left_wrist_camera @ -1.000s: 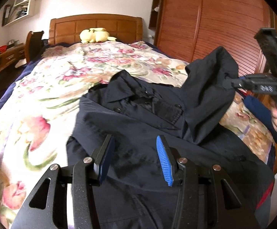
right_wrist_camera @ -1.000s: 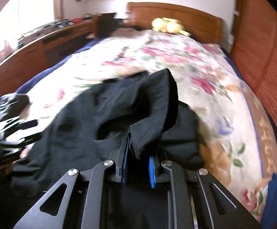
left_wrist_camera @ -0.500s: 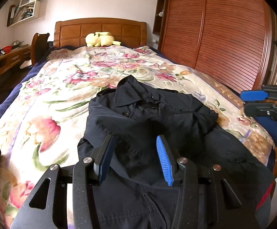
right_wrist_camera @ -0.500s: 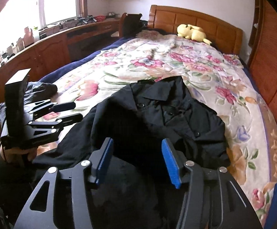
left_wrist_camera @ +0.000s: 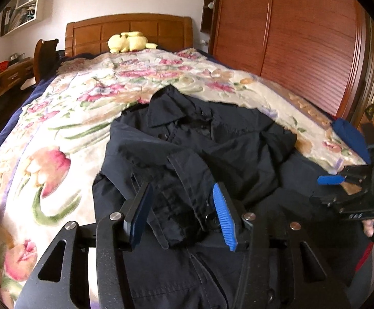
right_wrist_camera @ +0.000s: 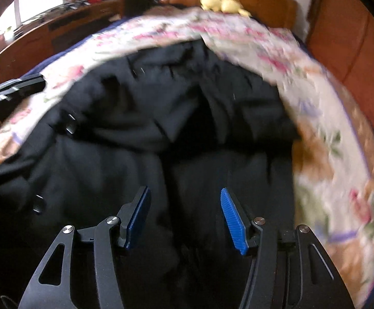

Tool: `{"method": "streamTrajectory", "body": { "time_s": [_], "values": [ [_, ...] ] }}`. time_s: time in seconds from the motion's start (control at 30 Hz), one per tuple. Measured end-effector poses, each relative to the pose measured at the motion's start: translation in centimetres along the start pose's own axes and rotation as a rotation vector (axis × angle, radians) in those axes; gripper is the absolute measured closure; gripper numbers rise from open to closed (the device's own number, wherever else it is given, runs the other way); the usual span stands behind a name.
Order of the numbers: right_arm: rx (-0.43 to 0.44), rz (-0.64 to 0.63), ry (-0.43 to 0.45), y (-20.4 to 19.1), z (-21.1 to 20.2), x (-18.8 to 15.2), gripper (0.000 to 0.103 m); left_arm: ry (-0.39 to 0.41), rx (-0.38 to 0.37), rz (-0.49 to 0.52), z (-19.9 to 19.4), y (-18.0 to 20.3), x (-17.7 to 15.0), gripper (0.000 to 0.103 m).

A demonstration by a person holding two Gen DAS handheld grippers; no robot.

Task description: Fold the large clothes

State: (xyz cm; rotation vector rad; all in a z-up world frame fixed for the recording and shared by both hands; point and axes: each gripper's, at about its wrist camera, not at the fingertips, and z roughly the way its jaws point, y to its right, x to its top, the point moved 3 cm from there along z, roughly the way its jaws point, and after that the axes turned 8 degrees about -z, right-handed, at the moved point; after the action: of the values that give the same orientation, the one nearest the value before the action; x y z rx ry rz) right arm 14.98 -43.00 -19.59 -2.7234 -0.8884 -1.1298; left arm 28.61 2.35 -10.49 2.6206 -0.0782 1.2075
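Observation:
A large dark navy shirt (left_wrist_camera: 212, 149) lies on the floral bedspread (left_wrist_camera: 66, 134), collar toward the headboard. One sleeve lies folded across its front, the buttoned cuff (left_wrist_camera: 187, 206) between my left fingers. My left gripper (left_wrist_camera: 181, 213) is open over that cuff. My right gripper (right_wrist_camera: 184, 219) is open and empty just above the shirt's lower part (right_wrist_camera: 161, 128); that view is blurred. The right gripper also shows at the right edge of the left wrist view (left_wrist_camera: 354, 182).
A yellow plush toy (left_wrist_camera: 129, 41) sits by the wooden headboard (left_wrist_camera: 127, 29). A wooden wardrobe (left_wrist_camera: 303, 38) lines the right side of the bed. A desk (right_wrist_camera: 45, 31) and chair stand on the left. A blue blanket edge (left_wrist_camera: 351, 136) hangs at the right.
The right gripper let go of the sleeve it held up; the sleeve now lies across the shirt front. The right gripper opened and dropped low. The left gripper moved onto the cuff.

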Motion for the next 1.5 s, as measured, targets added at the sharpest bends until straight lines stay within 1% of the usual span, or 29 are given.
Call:
{"method": "streamTrajectory", "body": {
  "time_s": [0.07,0.1,0.13,0.17,0.27,0.4,0.5,0.7,0.77,0.9,1.0,1.17,1.27,1.37,1.5],
  "values": [
    [0.016,0.016,-0.005,0.2,1.5,-0.6,0.045,-0.018,0.011,0.006,0.6,0.1,-0.4,0.052],
    [0.026,0.027,0.011,0.2,1.7,-0.8,0.045,-0.027,0.017,0.009,0.9,0.1,-0.6,0.052],
    [0.026,0.037,0.036,0.3,1.8,-0.9,0.043,-0.038,0.023,0.011,1.2,0.1,-0.8,0.052],
    [0.019,0.043,0.054,0.3,1.9,-1.1,0.039,-0.047,0.028,0.015,1.5,0.2,-1.0,0.052],
    [0.016,0.066,0.104,0.2,2.7,-1.7,0.035,-0.068,0.049,0.028,2.4,0.3,-1.4,0.051],
    [0.018,0.082,0.142,0.1,3.0,-1.9,0.035,-0.099,0.074,0.015,3.5,-0.1,-2.1,0.051],
    [0.015,0.084,0.163,0.4,2.4,-3.2,0.035,-0.128,0.092,0.006,4.4,-0.5,-2.7,0.051],
    [0.030,0.090,0.171,0.4,2.1,-3.4,0.035,-0.132,0.097,-0.034,4.0,-1.1,-2.6,0.051],
    [0.036,0.092,0.171,0.5,2.1,-3.5,0.035,-0.131,0.120,-0.052,3.8,-1.5,-2.3,0.051],
    [0.038,0.091,0.171,0.6,2.2,-3.5,0.035,-0.144,0.173,-0.021,3.8,-1.7,-1.7,0.051],
    [0.038,0.092,0.171,0.6,2.2,-3.4,0.035,-0.147,0.195,-0.001,3.9,-2.1,-0.8,0.051],
    [0.042,0.092,0.171,0.7,2.2,-3.4,0.035,-0.173,0.211,0.006,5.6,-2.7,1.2,0.051],
    [0.044,0.091,0.171,0.7,2.2,-3.5,0.035,-0.211,0.207,-0.005,7.4,-3.2,1.8,0.051],
    [0.044,0.091,0.171,0.7,2.2,-3.5,0.035,-0.254,0.203,-0.024,9.0,-3.7,1.8,0.051],
    [0.044,0.092,0.171,0.7,2.2,-3.5,0.034,-0.277,0.191,-0.033,9.9,-3.9,1.5,0.051]
  ]
}}
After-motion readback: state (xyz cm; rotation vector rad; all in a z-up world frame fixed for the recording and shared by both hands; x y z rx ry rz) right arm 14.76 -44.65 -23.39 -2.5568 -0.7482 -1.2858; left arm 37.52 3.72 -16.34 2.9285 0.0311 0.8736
